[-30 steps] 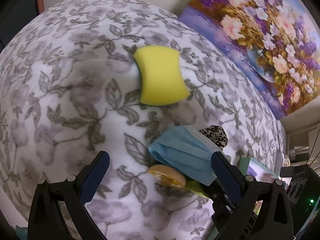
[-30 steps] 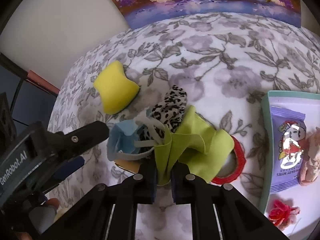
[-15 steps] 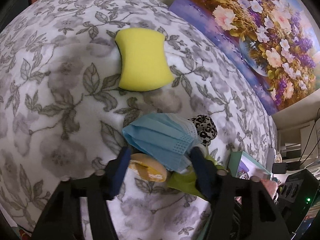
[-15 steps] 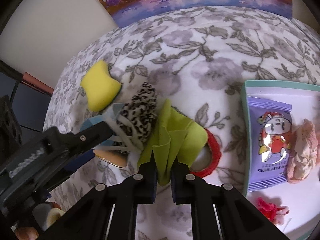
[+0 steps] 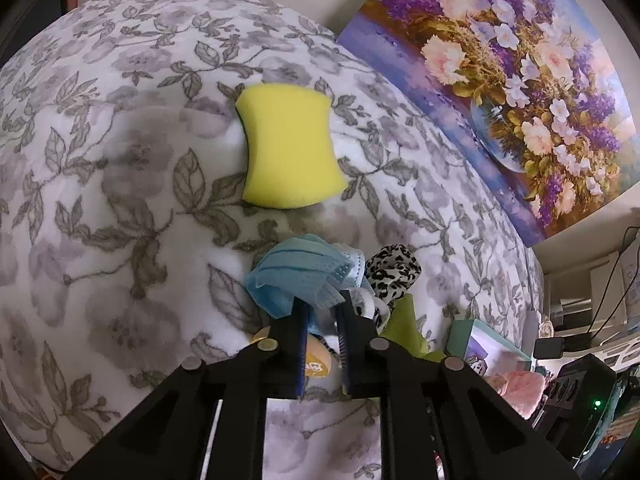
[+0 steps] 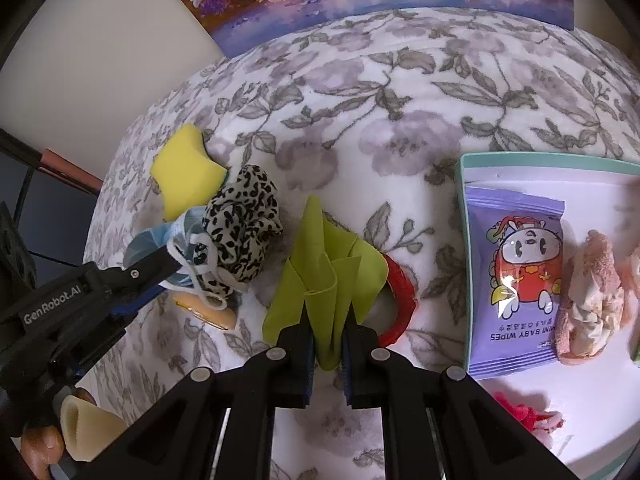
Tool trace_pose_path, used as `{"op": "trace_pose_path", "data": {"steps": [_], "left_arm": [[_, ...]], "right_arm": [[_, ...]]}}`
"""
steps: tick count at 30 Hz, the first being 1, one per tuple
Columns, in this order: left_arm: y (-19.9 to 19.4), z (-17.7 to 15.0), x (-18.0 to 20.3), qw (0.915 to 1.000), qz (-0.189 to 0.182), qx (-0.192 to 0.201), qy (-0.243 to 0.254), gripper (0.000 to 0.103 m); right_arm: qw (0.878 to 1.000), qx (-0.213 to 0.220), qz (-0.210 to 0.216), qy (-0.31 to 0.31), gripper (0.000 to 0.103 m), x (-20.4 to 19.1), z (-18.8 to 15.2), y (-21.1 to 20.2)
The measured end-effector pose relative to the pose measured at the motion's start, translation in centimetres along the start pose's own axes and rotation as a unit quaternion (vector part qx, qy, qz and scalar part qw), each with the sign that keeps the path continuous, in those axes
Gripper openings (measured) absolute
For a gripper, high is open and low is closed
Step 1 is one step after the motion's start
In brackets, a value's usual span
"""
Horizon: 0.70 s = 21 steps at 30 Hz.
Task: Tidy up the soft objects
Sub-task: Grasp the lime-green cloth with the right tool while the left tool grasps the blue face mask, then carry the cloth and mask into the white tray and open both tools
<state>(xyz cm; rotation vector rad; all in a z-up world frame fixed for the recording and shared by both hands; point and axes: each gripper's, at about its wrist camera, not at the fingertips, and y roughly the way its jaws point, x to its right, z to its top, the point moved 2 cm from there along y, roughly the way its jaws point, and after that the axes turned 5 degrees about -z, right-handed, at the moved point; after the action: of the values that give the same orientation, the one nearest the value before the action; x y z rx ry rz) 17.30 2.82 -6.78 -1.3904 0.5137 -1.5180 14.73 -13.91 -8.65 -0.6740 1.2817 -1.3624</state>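
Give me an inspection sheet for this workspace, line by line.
Surface: grey floral fleece blanket.
Job's things: crumpled blue face mask, lime green cloth, leopard-print scrunchie, yellow sponge.
Clutter: red ring; teal tray holding purple baby wipes pack.
Grippers: left gripper just closed on the mask; right gripper shut on the cloth.
Cables: dark cables beside the bed.
Surroundings: flower painting.
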Motion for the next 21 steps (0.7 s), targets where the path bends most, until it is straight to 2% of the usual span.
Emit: {"op": "trace_pose_path", "data": {"steps": [13,21], "left_arm": [[-4.5,1.2,1.6,0.9978,-0.021,0.060,0.020,0.009],[-7.9,1.4,2.9,0.9938,-0.041,0.098,0.034,0.009]], "right_arm": [[0.999,0.033,0.009,0.011,0.009,0.8,0.8,-3.0],[0.997,0.078,0.012,0.007,0.006,0.7,1.5,-6.8]]}}
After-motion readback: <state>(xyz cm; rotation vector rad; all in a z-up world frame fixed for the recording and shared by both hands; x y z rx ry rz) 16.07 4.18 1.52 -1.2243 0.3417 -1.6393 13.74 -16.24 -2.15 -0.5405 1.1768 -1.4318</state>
